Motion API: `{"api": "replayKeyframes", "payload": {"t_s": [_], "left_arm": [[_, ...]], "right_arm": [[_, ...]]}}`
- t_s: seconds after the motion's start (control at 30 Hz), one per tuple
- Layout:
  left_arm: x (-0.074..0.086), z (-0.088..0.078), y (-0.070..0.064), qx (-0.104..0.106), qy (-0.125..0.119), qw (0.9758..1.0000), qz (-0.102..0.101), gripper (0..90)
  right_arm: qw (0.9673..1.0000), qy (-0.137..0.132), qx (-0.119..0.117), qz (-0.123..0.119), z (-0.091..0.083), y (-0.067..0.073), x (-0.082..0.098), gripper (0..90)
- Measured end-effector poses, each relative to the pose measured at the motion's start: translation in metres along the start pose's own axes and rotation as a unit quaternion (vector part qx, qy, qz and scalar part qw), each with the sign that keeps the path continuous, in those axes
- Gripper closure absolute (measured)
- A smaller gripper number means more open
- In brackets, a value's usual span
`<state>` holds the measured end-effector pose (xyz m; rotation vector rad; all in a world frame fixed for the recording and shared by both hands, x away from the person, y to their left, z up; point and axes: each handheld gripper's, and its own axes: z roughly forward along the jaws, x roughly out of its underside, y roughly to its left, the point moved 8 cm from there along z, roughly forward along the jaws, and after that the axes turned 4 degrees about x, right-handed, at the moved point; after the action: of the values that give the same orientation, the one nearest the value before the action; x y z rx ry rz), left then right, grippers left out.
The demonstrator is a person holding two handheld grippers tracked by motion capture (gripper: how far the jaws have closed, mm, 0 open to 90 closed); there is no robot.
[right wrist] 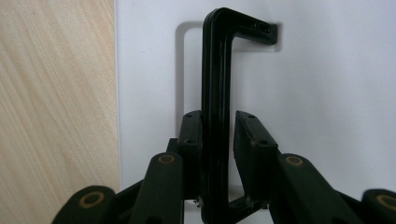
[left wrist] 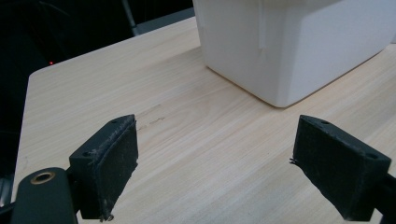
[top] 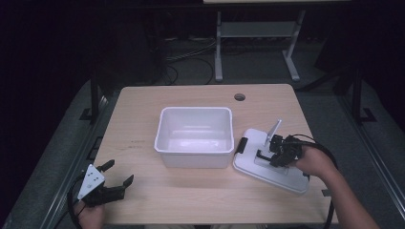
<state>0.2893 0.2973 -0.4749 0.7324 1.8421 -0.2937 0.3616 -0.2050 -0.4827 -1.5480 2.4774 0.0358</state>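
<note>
right gripper (right wrist: pixel 217 140) jaws clamp the black handle (right wrist: pixel 215 70) of the white lid (top: pixel 267 164), ready for lifting onto the white bin (top: pixel 195 136). left gripper (top: pixel 117 183) rests with jaws apart, holding nothing.

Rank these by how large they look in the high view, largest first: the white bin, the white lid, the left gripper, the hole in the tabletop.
1. White bin
2. White lid, slightly smaller than the bin
3. Left gripper
4. Tabletop hole

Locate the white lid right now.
In the high view the white lid lies flat on the table, right of the white bin, toward the near right edge. The right gripper has its jaws around the lid's black handle.
</note>
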Motion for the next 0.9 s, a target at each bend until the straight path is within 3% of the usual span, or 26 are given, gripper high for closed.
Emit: {"api": "replayKeyframes", "payload": {"t_s": [0.4,0.9], "left_arm": [[0.000,0.000,0.000,0.001,-0.001,1.0000,0.000,13.5],[0.000,0.000,0.001,0.000,-0.001,1.0000,-0.001,13.5]], "right_arm": [[0.9998,-0.002,0.017,0.005,-0.013,-0.010,-0.002,73.7],[0.9996,0.004,0.018,0.023,-0.011,-0.024,-0.005,77.3]]}}
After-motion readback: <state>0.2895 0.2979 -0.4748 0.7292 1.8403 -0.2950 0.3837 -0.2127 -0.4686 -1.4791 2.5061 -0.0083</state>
